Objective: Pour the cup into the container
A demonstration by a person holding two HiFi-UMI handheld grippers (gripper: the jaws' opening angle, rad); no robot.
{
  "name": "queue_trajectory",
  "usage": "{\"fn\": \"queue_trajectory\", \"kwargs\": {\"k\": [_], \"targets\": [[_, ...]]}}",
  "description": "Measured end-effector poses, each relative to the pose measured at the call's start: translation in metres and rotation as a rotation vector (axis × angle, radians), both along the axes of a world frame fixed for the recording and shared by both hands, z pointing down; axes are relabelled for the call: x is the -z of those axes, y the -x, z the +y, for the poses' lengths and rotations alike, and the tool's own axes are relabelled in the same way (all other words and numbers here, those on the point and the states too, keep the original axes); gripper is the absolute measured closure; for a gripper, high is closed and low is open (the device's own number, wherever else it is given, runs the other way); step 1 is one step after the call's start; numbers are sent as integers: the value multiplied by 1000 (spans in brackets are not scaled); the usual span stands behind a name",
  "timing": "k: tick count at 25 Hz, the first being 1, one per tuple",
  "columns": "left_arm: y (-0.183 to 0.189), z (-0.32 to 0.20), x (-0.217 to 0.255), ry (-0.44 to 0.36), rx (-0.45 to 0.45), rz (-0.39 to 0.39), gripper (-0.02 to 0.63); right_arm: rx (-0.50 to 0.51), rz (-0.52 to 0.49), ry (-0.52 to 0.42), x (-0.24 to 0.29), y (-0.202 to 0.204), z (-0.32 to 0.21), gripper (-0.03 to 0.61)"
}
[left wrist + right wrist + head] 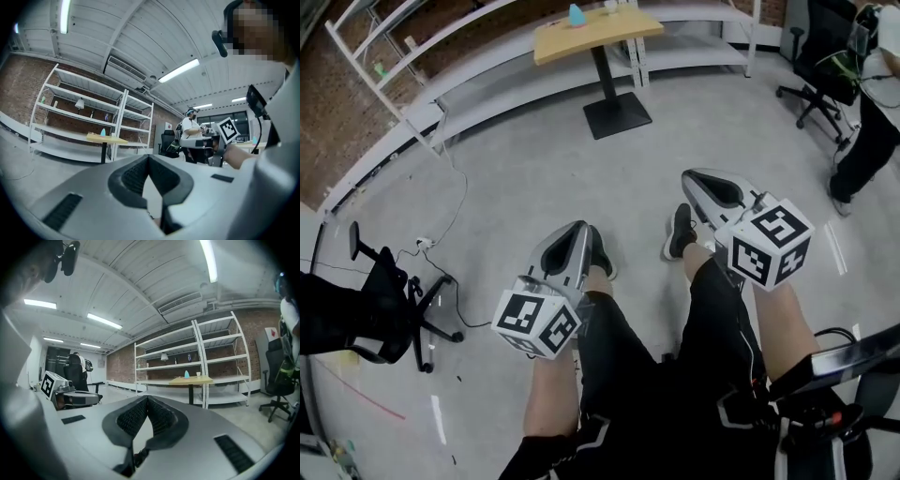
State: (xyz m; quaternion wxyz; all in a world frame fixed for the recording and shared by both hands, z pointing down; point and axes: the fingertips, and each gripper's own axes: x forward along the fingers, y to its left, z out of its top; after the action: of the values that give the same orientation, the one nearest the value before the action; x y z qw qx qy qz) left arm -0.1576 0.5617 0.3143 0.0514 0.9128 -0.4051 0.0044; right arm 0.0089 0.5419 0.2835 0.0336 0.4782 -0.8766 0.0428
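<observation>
Far ahead stands a small wooden table point(598, 32) on a black pedestal, well beyond both grippers. On it sit a small light-blue vessel point(577, 16) and, beside it, a small white cup point(198, 374). The same blue vessel point(186, 374) also shows in the left gripper view point(103, 133). My left gripper point(581, 231) and right gripper point(690, 178) are held out level over the floor, above my legs. Both are shut with nothing between the pads. Each gripper sees the other: the right gripper point(220, 140) and the left gripper point(75, 399).
White shelving point(394, 56) runs along the brick wall behind the table. A black office chair point(384, 309) and floor cables lie at the left, and another chair point(820, 56) at the far right. A person point(872, 131) stands at the right edge. Grey floor lies between me and the table.
</observation>
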Motion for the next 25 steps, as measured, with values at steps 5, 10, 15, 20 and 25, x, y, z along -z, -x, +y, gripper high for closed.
{"fn": "queue_trajectory", "kwargs": {"k": [5, 10, 15, 20, 25], "targets": [[-4, 111, 1, -13, -15, -37, 620, -6, -15, 10, -3, 0, 112, 575], [-11, 200, 8, -31, -53, -46, 620, -24, -60, -3, 6, -7, 198, 575], [-11, 253, 10, -39, -51, -33, 620, -50, -50, -11, 6, -16, 254, 575], [-12, 281, 9, -35, -61, -25, 620, -75, -60, -7, 4, -23, 282, 577], [-6, 294, 10, -31, -38, -18, 620, -71, -74, -8, 7, -25, 299, 577]]}}
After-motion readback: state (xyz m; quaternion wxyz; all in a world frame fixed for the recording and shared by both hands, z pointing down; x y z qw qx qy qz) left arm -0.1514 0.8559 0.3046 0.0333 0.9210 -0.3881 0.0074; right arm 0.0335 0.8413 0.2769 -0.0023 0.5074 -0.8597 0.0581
